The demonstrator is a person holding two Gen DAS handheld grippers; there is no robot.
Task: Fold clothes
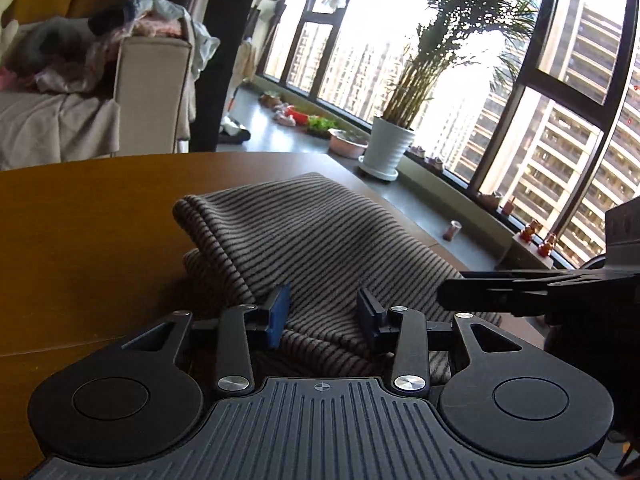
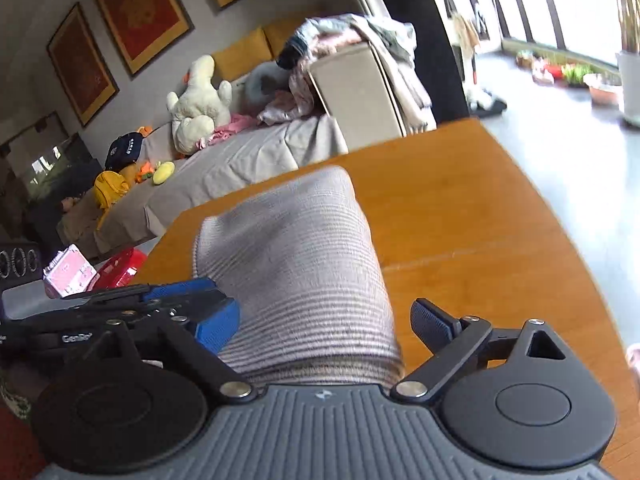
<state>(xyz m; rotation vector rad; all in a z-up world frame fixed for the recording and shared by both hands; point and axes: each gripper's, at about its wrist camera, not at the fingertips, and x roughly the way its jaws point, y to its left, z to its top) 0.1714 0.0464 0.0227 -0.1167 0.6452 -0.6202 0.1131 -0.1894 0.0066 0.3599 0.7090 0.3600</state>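
Two grippers meet over one striped garment [image 1: 320, 240] folded on the wooden worktop [image 1: 80, 220]. At lower center of its own view, the left gripper [image 1: 324, 312] stands spread, cloth bunched between its fingers; the right gripper [image 2: 326, 320] likewise spread. Only the left view shows one potted palm [image 1: 388, 148]; only the right shows three framed pictures [image 2: 140, 12].

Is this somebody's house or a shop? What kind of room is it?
It looks like a living room in a high-rise flat. A sofa holds a plush toy, framed pictures hang above it, and big windows show tower blocks. A striped garment lies on the wooden table.
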